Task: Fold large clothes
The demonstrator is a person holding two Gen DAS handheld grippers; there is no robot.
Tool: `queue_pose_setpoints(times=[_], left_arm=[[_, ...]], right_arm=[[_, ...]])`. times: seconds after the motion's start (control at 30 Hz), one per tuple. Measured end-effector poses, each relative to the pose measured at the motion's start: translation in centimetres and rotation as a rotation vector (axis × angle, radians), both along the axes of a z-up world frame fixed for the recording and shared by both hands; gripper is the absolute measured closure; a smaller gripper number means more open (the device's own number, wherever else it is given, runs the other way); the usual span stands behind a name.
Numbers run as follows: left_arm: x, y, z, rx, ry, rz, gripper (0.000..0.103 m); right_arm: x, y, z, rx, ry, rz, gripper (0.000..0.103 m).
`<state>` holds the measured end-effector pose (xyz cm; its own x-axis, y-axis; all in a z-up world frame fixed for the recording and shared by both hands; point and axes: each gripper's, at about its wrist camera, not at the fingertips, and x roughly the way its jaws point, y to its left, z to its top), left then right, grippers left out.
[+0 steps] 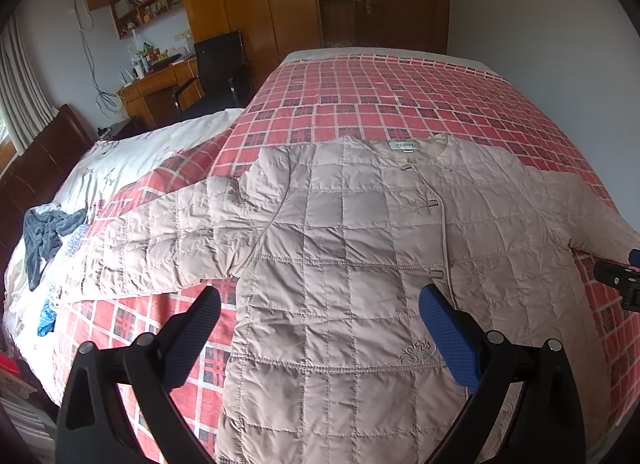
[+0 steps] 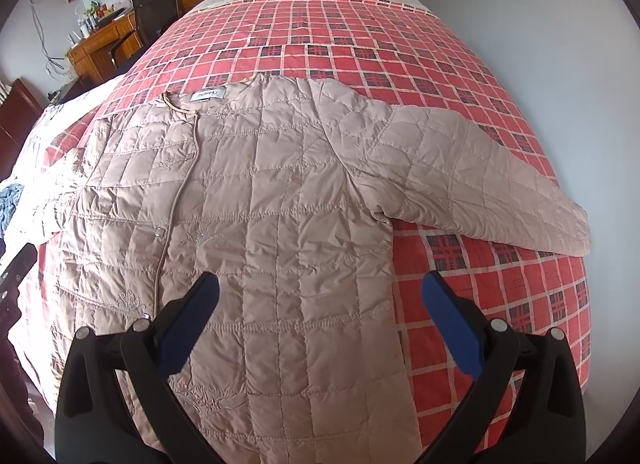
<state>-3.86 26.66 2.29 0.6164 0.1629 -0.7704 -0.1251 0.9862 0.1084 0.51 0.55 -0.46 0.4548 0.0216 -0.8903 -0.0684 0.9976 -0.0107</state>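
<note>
Jacket, beige and quilted, lies face up and buttoned on the bed, collar toward the far end, both sleeves stretched outward over the red plaid cover. Left gripper and right gripper hover above the lower body, fingers spread, holding nothing.

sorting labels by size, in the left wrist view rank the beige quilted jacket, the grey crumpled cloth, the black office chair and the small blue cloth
1. beige quilted jacket
2-3. black office chair and grey crumpled cloth: alike, chair farther, unsure
4. small blue cloth
</note>
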Motion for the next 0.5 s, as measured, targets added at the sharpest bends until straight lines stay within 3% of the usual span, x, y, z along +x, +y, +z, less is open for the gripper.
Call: queue_pose_setpoints(times=[0.5], left_arm=[[-0.07, -0.04, 0.07, 0.006, -0.003, -0.003, 0.004]], right_arm=[[0.04, -0.07, -0.22, 0.0, 0.003, -0.001, 0.003]])
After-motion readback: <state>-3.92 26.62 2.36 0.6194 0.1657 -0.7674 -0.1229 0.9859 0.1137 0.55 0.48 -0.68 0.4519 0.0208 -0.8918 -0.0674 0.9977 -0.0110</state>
